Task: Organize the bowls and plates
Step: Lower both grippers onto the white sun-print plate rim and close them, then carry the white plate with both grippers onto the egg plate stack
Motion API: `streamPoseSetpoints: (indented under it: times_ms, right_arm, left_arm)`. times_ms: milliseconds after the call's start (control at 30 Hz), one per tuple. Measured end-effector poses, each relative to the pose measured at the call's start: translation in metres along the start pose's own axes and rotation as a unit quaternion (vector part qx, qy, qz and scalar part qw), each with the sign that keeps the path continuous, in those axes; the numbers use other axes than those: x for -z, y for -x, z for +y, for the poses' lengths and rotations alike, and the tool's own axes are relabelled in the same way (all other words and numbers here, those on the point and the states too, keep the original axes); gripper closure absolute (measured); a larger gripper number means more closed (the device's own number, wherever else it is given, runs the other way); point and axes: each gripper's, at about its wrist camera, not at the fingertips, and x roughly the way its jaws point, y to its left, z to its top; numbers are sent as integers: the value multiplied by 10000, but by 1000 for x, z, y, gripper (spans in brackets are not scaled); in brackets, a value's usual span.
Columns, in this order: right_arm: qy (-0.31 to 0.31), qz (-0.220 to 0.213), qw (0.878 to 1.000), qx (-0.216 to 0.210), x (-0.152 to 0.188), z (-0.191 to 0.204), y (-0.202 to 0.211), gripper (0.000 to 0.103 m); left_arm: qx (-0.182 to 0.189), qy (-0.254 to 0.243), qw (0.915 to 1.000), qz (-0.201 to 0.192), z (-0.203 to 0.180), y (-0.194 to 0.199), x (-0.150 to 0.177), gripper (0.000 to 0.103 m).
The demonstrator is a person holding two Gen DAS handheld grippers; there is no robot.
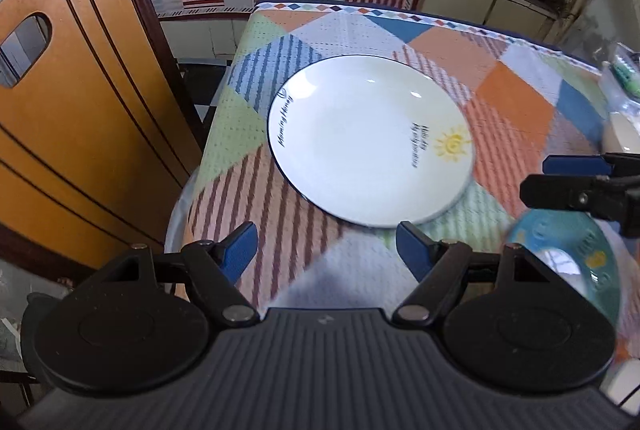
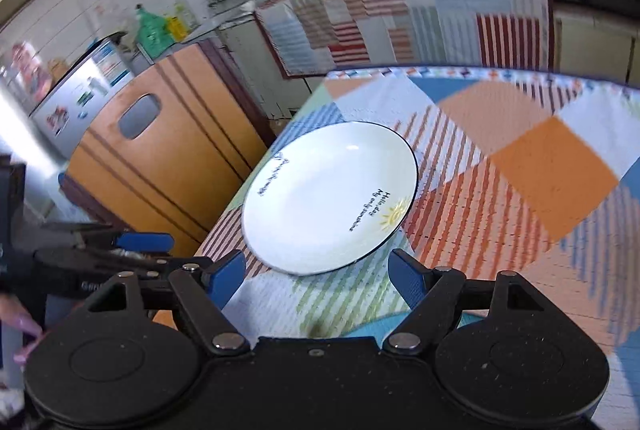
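Note:
A white plate (image 1: 370, 140) with a dark rim, a yellow sun and black lettering lies flat on the patchwork tablecloth; it also shows in the right wrist view (image 2: 330, 200). My left gripper (image 1: 326, 246) is open and empty, just short of the plate's near rim. My right gripper (image 2: 316, 274) is open and empty, just short of the plate too; it shows at the right edge of the left wrist view (image 1: 560, 176). A blue bowl (image 1: 568, 262) with a printed pattern sits at the near right, below the right gripper's fingers.
The table (image 1: 516, 78) ends at the left, close to the plate. An orange wooden chair back (image 1: 80, 118) stands beside that edge. Clear packaging and a pale object (image 1: 622, 102) lie at the table's right. A cloth-covered counter (image 2: 400, 14) stands behind.

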Motion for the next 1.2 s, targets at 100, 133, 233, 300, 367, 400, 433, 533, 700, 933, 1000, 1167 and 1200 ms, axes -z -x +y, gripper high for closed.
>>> streamPoseSetpoints:
  times_ms: [100, 133, 233, 300, 367, 400, 433, 533, 700, 933, 1000, 1167, 1200]
  right_arm:
    - [-304, 54, 9995, 81, -5, -14, -25, 22]
    - [-419, 78, 9990, 142, -5, -19, -32, 22]
    - [-528, 2, 9979, 377, -3, -27, -47, 22]
    - [-585, 55, 9976, 372, -4, -30, -55, 22]
    - [-545, 68, 9979, 334, -6, -31, -60, 22]
    - [-505, 49, 9982, 316, -7, -30, -62, 22]
    - [-481, 37, 9984, 305, -9, -30, -64, 22]
    - [-519, 70, 9982, 297, -15, -32, -73, 37]
    - [-799, 113, 9959, 401, -21, -45, -85, 53]
    - [-1070, 127, 9931, 453, -15, -61, -92, 88]
    - [-1114, 114, 9929, 397, -14, -63, -92, 88]
    - [-1322, 288, 9907, 117, -16, -72, -105, 87]
    - [-1322, 273, 9908, 86, -16, -73, -106, 87]
  left_arm:
    - [-56, 176, 9998, -14, 6, -17, -3, 28]
    - [0, 190, 9998, -44, 8, -22, -3, 28]
    - [-44, 208, 9997, 72, 13, -39, -7, 29]
    - [-39, 204, 9998, 18, 16, -46, -11, 29]
    - [-123, 328, 9994, 15, 22, -54, -17, 30]
    - [-160, 409, 9990, 9, 26, -57, -20, 31]
    - [-146, 446, 9989, -7, 29, -59, -23, 31]
    - [-163, 410, 9990, 83, 37, -69, -32, 39]
    - [-132, 531, 9984, 107, 43, -86, -37, 68]
    - [146, 385, 9991, 33, 29, -88, -25, 80]
    - [165, 417, 9990, 47, 29, -89, -27, 80]
    - [542, 1162, 9917, 124, 49, -100, -31, 81]
    - [564, 1156, 9916, 94, 50, -100, -31, 81]
